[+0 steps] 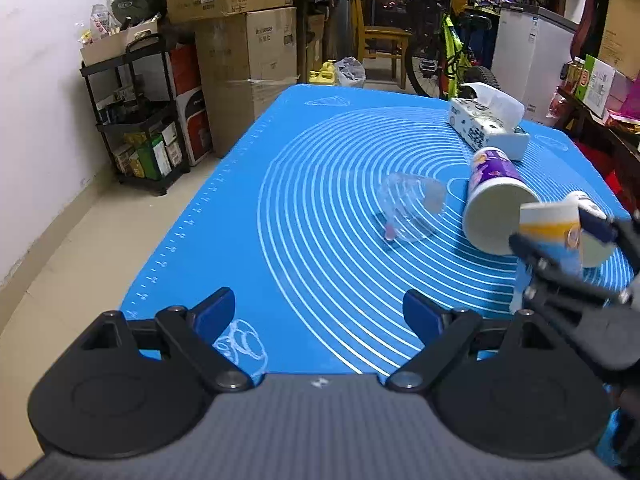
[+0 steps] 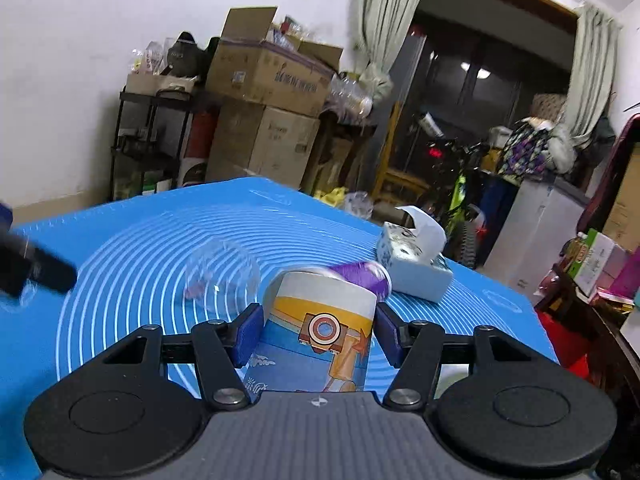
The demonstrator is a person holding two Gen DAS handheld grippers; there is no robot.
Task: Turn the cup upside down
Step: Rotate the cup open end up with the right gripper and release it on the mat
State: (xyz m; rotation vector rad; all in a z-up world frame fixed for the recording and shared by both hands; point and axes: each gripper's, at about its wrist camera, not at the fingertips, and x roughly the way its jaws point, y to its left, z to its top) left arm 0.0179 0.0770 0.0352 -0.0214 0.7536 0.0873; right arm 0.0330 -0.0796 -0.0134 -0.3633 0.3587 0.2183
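My right gripper [image 2: 318,334] is shut on a paper cup [image 2: 316,336] with an orange and blue cartoon print, tilted, its white end pointing away from the camera. In the left wrist view the same cup [image 1: 550,232] is held above the blue mat [image 1: 304,208] at the right, with the right gripper [image 1: 560,236] around it. My left gripper [image 1: 318,314] is open and empty over the mat's near edge. A purple paper cup [image 1: 494,200] lies on its side behind the held cup. A clear plastic cup [image 1: 412,212] lies on its side mid-mat.
A tissue box [image 1: 490,128] stands at the mat's far right. Another white cup [image 1: 596,240] lies partly hidden behind the right gripper. Cardboard boxes [image 1: 244,68], a black shelf [image 1: 136,120] and a bicycle [image 1: 452,56] stand beyond the table.
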